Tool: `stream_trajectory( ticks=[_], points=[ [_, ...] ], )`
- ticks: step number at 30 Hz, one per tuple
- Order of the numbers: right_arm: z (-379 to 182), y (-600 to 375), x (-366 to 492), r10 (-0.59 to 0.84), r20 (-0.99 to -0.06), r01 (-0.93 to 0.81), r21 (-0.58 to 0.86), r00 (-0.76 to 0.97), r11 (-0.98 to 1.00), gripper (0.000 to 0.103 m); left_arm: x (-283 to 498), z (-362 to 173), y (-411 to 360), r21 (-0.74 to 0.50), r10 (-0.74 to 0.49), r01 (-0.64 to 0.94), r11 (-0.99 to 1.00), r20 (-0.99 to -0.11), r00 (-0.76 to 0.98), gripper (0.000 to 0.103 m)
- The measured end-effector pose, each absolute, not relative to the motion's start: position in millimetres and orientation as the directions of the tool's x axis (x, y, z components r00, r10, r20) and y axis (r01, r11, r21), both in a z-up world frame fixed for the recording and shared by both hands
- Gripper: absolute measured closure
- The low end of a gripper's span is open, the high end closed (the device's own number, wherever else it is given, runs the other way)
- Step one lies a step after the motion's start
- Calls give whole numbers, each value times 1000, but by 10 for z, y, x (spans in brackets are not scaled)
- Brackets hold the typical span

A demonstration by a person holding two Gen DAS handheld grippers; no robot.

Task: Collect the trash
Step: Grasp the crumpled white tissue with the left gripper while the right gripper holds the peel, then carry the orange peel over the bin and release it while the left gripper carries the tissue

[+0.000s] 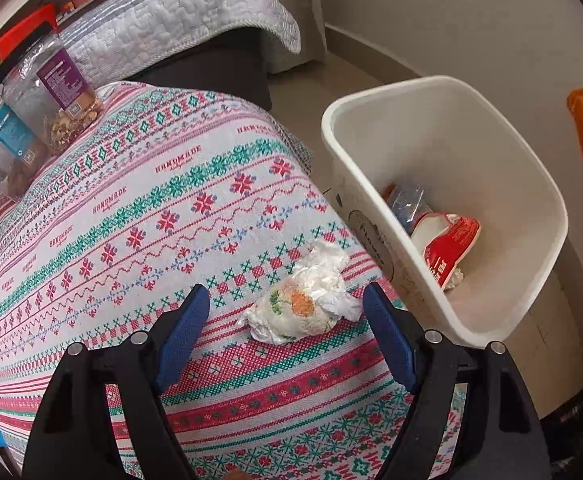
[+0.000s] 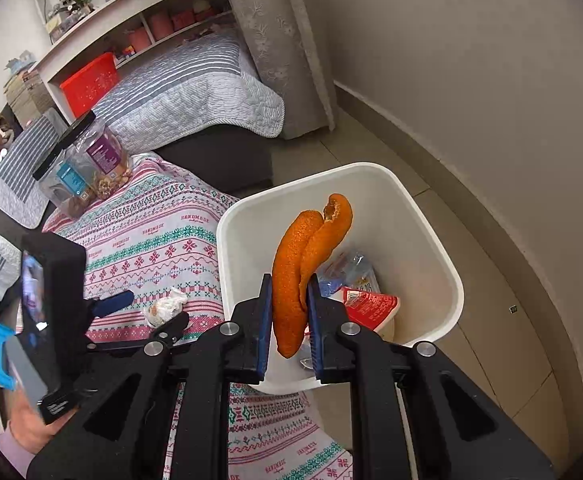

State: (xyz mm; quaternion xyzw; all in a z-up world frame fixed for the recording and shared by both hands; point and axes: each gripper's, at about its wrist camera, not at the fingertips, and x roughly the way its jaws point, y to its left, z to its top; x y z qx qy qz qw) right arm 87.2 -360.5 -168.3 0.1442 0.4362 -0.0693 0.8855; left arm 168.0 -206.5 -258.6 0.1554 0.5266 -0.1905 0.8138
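Note:
A crumpled white tissue (image 1: 311, 304) with orange and green stains lies on the patterned tablecloth (image 1: 151, 208) near the edge beside the bin. My left gripper (image 1: 287, 292) is open, one blue pad on each side of the tissue and not touching it. The same tissue (image 2: 165, 306) and left gripper (image 2: 147, 312) show at the left of the right wrist view. My right gripper (image 2: 290, 280) is shut on a long orange peel (image 2: 303, 252), held over the white bin (image 2: 371, 168). The bin (image 1: 443, 84) holds a red wrapper (image 1: 447, 244) and a clear bluish bag (image 1: 407, 204).
Two clear plastic jars (image 1: 51, 92) with black lids stand at the far corner of the table. Behind it is a dark sofa under a grey quilt (image 1: 179, 12), then shelves with a red box (image 2: 89, 84). The bin stands on the tiled floor near the wall (image 2: 471, 80).

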Motion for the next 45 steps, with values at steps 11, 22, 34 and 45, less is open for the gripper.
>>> stream_trajectory(
  ticks=[11, 22, 34, 45],
  points=[
    [-1542, -3132, 985, 97, -759, 138, 240, 644, 961, 88, 1665, -2263, -1418, -8, -161, 325, 946, -880, 447, 63],
    [-1224, -2295, 1093, 192, -678, -28, 246, 709, 969, 88, 1600, -1642, -253, 21, 34, -28, 999, -788, 615, 63],
    [-730, -1990, 1127, 140, -499, -51, 188, 855, 981, 87, 1147, -725, 135, -47, 141, -196, 980, -532, 835, 62],
    [-625, -2147, 1066, 26, -419, 19, 103, 908, 994, 87, 880, -372, -140, -71, 96, -132, 989, -379, 920, 62]
  ],
)
